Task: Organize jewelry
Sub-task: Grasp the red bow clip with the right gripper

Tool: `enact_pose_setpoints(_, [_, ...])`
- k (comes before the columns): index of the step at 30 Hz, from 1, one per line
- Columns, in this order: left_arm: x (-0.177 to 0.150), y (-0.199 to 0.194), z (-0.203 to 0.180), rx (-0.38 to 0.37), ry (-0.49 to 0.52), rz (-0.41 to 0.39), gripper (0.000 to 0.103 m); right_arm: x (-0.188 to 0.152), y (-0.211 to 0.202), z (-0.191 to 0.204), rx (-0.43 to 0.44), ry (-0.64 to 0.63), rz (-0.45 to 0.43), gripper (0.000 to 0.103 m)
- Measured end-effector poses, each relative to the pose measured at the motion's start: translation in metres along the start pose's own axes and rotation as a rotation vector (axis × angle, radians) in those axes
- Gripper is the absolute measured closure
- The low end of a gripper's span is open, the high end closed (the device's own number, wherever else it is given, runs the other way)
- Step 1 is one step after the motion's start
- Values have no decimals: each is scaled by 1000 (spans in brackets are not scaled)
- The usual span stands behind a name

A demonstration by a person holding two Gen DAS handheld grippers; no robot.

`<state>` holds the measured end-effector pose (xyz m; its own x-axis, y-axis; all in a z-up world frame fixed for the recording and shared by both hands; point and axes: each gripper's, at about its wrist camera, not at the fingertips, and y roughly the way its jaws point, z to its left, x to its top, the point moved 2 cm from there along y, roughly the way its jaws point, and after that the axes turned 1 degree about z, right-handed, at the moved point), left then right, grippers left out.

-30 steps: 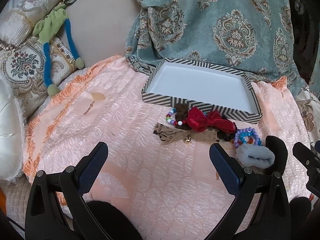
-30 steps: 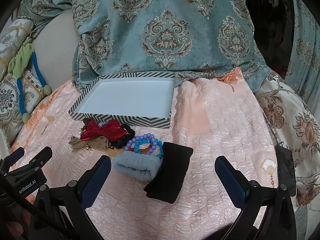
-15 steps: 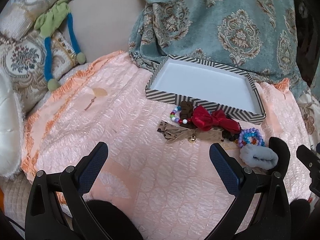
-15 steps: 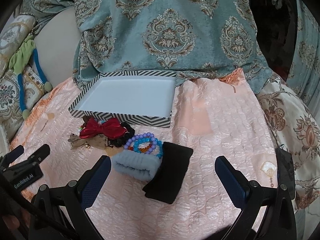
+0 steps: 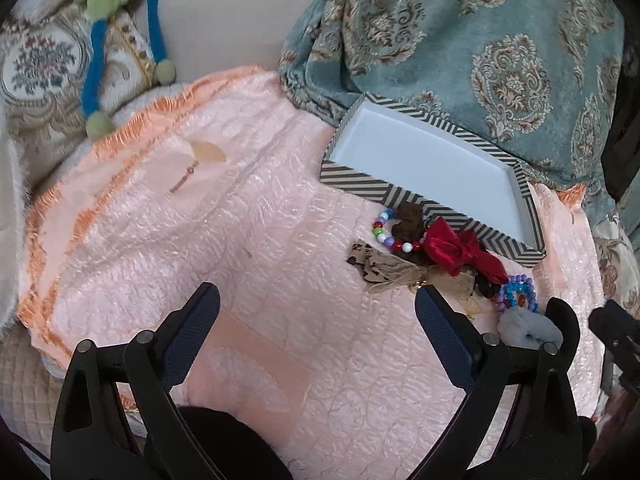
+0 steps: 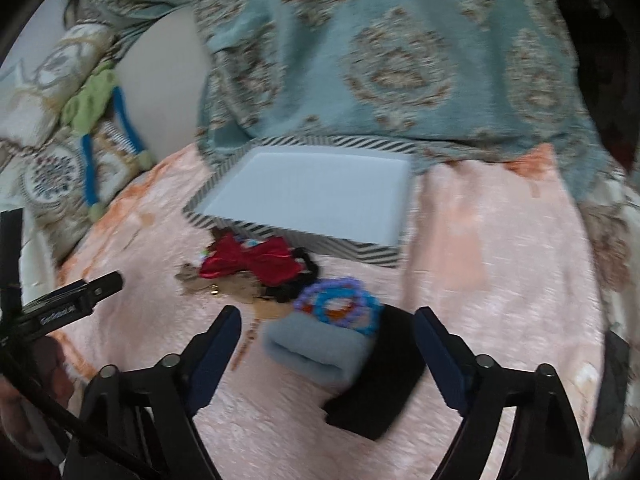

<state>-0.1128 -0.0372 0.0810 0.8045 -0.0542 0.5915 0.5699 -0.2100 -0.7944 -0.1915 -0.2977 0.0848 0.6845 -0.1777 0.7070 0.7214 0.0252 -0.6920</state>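
Note:
A striped box with a white inside point(image 5: 424, 156) point(image 6: 320, 200) lies open on the pink bedspread point(image 5: 260, 240). In front of it is a pile: a red bow point(image 5: 460, 250) point(image 6: 256, 260), a tan bow with a bell point(image 5: 400, 272), a multicolour bead bracelet point(image 5: 386, 232), blue and purple bead bracelets point(image 5: 518, 292) point(image 6: 340, 306), a grey scrunchie point(image 5: 524, 330) point(image 6: 316, 350) and a black band point(image 6: 380, 376). My left gripper point(image 5: 316, 320) is open and empty, left of the pile. My right gripper point(image 6: 326, 350) is open, its fingers either side of the grey scrunchie and black band.
A teal patterned blanket point(image 5: 480, 40) is heaped behind the box. Embroidered cushions point(image 5: 40, 64) and a green and blue toy point(image 5: 120, 12) lie at the back left. The left gripper's tip point(image 6: 72, 304) shows at the right wrist view's left edge.
My right gripper has moved forward and down toward the grey scrunchie and black band, which now lie between its fingers. My left gripper has shifted left, so the pile sits further right.

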Motion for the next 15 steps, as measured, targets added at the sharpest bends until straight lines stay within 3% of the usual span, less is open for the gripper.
enact_pose_setpoints(8, [0,20,19,1,-58,59,4,25,62,27,97,-127,94,29])
enact_pose_setpoints(15, [2,31,13,5,-8,65,4,36,104,44,127,-202,159,34])
